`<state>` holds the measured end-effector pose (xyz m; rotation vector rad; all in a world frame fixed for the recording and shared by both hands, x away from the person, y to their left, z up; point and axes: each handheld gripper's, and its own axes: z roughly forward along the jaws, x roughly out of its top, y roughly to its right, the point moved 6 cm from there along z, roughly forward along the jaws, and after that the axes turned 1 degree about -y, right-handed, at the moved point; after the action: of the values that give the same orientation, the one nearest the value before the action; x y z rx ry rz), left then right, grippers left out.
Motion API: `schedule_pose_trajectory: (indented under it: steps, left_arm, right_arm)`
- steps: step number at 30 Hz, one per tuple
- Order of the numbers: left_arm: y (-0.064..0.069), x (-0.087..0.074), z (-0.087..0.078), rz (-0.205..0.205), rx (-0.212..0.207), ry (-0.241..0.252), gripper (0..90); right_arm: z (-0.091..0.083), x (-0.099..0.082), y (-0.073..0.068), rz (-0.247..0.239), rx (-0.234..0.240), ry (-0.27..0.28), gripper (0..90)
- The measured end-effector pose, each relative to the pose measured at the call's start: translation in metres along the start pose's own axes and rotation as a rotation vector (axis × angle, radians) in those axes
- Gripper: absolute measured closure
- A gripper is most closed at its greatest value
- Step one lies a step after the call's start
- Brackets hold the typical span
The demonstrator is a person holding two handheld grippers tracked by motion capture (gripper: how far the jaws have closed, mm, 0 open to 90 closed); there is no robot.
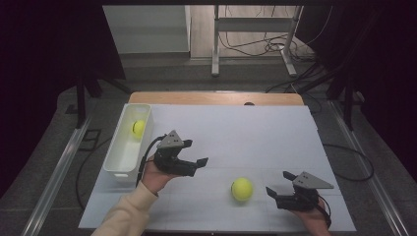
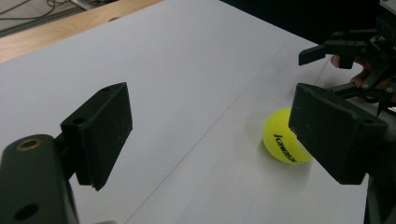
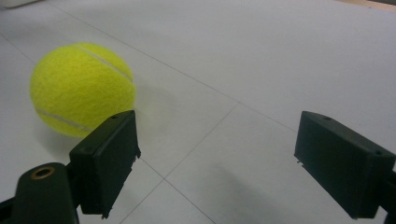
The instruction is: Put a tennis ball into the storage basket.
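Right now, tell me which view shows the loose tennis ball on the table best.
The right gripper view: the tennis ball is close, large, seam visible. In the left gripper view a jaw partly covers it; the high view shows it small.

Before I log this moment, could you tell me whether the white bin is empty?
Not empty: the white bin holds one yellow tennis ball at its far end.
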<state>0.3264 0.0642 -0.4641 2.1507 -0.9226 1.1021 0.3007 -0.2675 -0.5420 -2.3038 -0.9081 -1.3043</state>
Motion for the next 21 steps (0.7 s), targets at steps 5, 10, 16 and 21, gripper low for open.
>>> schedule_pose_trajectory:
  steps: [5, 10, 16, 21]
  left_arm:
    - [0.006, -0.003, 0.009, 0.017, -0.012, -0.026, 14.2]
    - [0.013, -0.006, 0.017, 0.03, -0.034, -0.046, 13.8]
    - [0.022, -0.012, 0.028, 0.04, -0.063, -0.072, 13.7]
    - [0.027, -0.015, 0.035, 0.052, -0.086, -0.09, 12.7]
  right_arm:
    - [0.0, 0.0, 0.0, 0.001, 0.0, 0.001, 14.4]
    - [0.0, 0.0, 0.0, -0.001, -0.001, -0.001, 14.3]
    - [0.0, 0.0, 0.0, 0.001, 0.001, 0.005, 14.3]
    - [0.0, 0.0, 0.0, 0.005, 0.001, 0.004, 14.4]
